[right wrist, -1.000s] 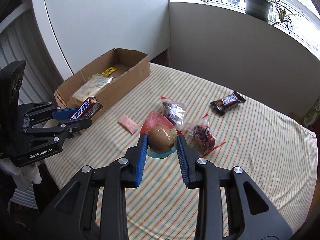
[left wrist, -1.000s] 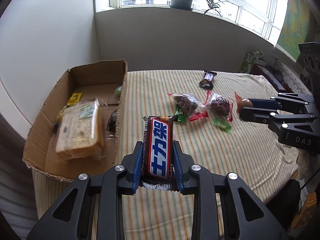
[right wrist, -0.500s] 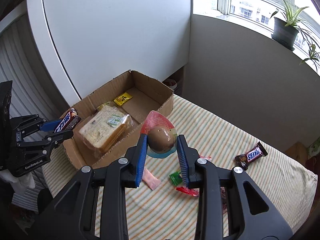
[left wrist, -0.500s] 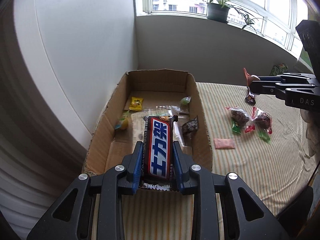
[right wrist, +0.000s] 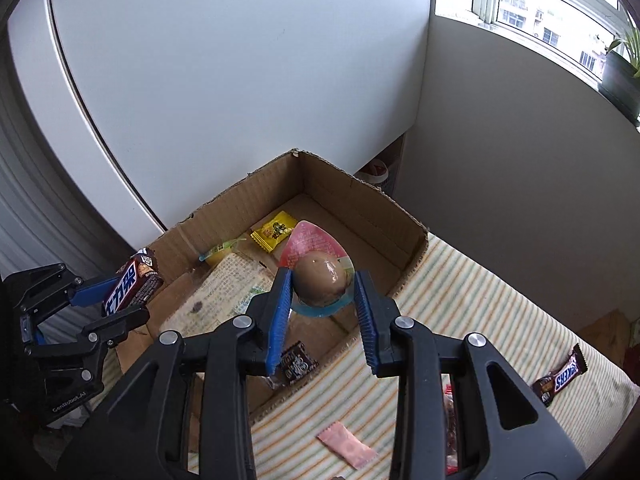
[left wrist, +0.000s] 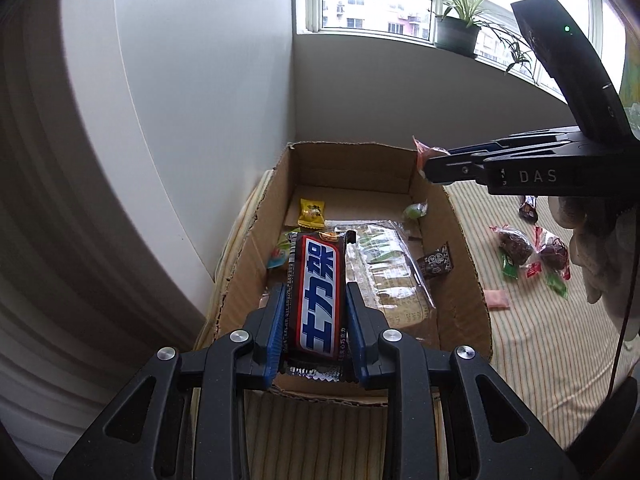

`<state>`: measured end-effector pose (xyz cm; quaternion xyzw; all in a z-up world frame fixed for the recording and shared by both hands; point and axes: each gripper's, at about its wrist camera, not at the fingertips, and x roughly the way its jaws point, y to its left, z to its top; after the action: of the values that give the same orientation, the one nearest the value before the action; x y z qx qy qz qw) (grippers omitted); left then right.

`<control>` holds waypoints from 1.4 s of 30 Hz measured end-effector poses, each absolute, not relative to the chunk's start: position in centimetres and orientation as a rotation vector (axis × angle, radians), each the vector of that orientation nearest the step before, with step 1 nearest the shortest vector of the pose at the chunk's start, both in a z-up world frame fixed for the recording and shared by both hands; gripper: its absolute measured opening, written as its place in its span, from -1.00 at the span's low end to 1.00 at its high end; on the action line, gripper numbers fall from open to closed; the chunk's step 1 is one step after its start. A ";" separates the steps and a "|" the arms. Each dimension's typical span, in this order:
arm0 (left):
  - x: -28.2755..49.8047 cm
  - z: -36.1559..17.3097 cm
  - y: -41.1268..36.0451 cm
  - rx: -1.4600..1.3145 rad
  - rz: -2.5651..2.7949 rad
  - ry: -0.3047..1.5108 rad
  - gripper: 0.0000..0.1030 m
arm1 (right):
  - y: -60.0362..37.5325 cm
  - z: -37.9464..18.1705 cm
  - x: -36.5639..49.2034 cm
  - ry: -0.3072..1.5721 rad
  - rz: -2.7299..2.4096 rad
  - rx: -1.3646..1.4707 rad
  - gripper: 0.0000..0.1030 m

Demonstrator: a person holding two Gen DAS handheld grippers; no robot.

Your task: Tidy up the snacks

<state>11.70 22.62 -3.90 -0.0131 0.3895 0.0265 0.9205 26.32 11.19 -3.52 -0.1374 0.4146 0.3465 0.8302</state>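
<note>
My left gripper is shut on a brown chocolate bar with blue lettering, held over the near end of the open cardboard box. My right gripper is shut on a packaged brown egg in a red and blue wrapper, above the box's right side. In the right wrist view the left gripper and its bar hang at the box's left end. In the box lie a bread pack, a yellow candy, a green candy and a small dark pack.
On the striped cloth right of the box lie two bags of dark snacks, a pink sachet and a second chocolate bar. White walls stand close behind and left of the box. A gloved hand holds the right gripper.
Both grippers have swung left from above the cloth to above the box, each keeping its snack. The right gripper now reaches over the box's far right corner.
</note>
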 end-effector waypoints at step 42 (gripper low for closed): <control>11.1 -1.1 12.7 0.041 -0.086 0.755 0.08 | -7.5 -1.4 22.8 0.854 0.516 -0.170 0.24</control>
<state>11.15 12.66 -1.13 0.0198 0.3684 -0.0418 0.9285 22.75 -7.46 -1.40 -0.0814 0.4091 0.2473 0.8746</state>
